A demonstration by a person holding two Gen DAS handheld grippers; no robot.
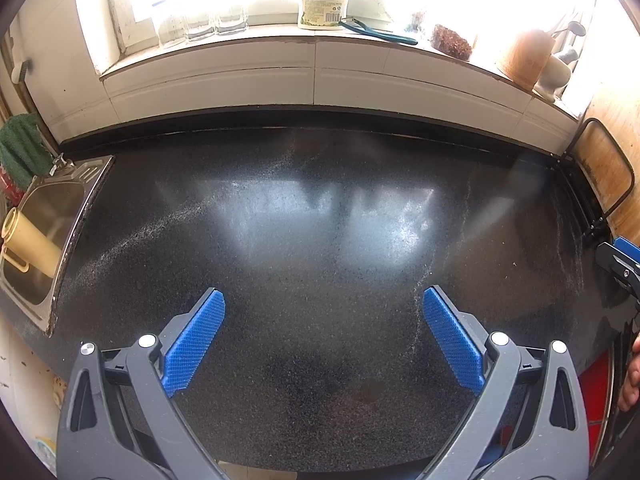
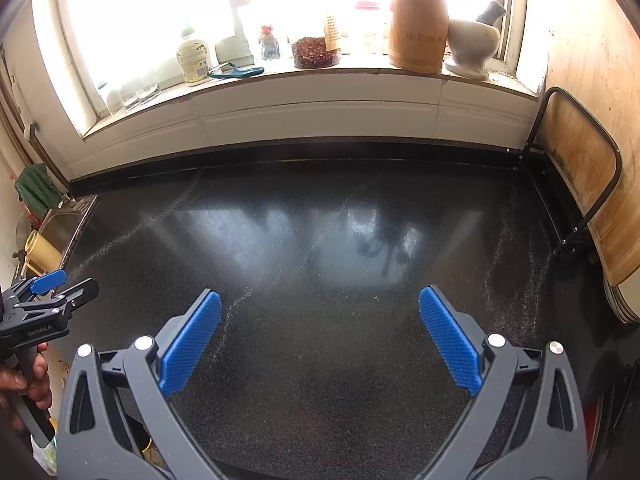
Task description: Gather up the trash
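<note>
My left gripper (image 1: 323, 300) is open above a black speckled countertop (image 1: 320, 224), nothing between its blue pads. My right gripper (image 2: 320, 300) is open too, over the same countertop (image 2: 340, 240), and holds nothing. No piece of trash shows on the counter in either view; only faint pale streaks of dust (image 2: 236, 300) cross it. The left gripper also appears from the side (image 2: 60, 280) at the left edge of the right wrist view, held by a hand (image 2: 32, 376). A tip of the right gripper (image 1: 620, 260) shows at the right edge of the left wrist view.
A steel sink (image 1: 44, 216) with a yellow cup (image 1: 28, 244) lies at the left. The windowsill holds glasses (image 1: 200, 24), a bottle (image 1: 324, 6), a peeler (image 2: 236, 72), a jar (image 2: 316, 52), a wooden utensil holder (image 2: 418, 28) and a mortar (image 2: 472, 48). A wooden board in a rack (image 2: 580, 168) stands at the right.
</note>
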